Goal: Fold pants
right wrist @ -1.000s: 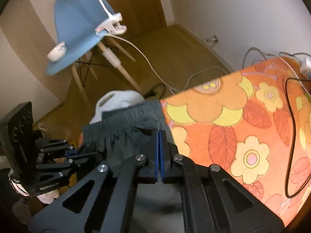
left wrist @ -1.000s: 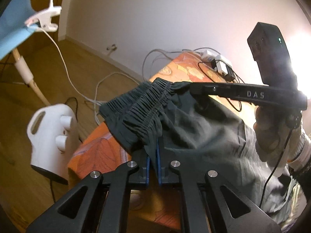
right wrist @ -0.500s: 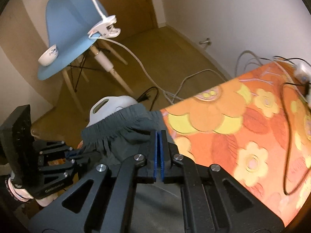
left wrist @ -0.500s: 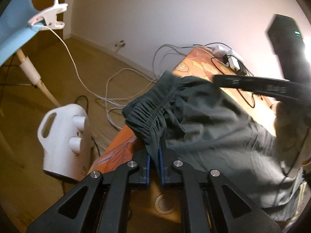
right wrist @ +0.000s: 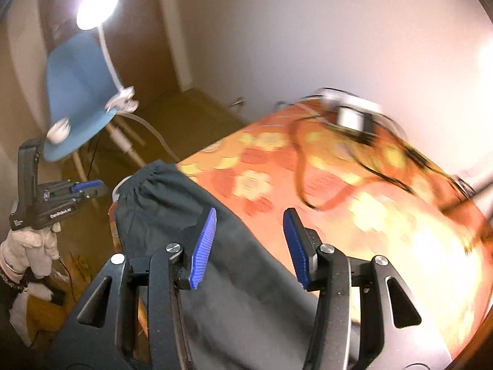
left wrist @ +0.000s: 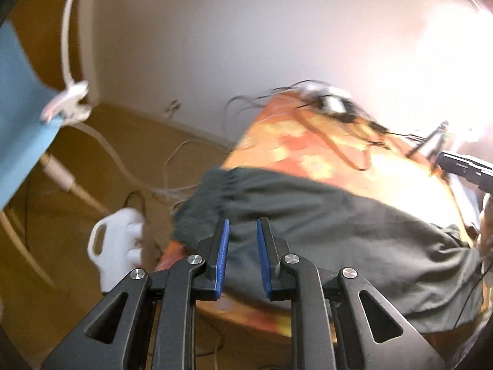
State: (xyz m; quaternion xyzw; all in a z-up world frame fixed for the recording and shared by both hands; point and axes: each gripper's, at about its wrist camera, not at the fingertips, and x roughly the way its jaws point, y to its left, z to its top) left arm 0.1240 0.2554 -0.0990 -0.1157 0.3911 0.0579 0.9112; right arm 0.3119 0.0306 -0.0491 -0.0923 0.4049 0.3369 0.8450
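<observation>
Left wrist view: I'm seeing the left gripper (left wrist: 242,257), its jaws just opening with nothing between them, over the pants (left wrist: 323,240) lying mid-frame on the orange floral table (left wrist: 308,141). The right gripper (right wrist: 249,246) is opening wider, empty (waistband at centre left). I'm reckoning both, angled downward, should regrip the far edge evenly.

Orange floral tablecloth (right wrist: 385,225) covers the work surface. At its far end lies a white adapter (right wrist: 349,117), with dark cables (right wrist: 302,166) trailing across the cloth. Left, on the wooden floor (left wrist: 61,215), stands a blue shell chair (right wrist: 78,92) with a lit white clip lamp (right wrist: 97,6) clamped to its seat. A white jug (left wrist: 115,246) stands near the table's left edge.
</observation>
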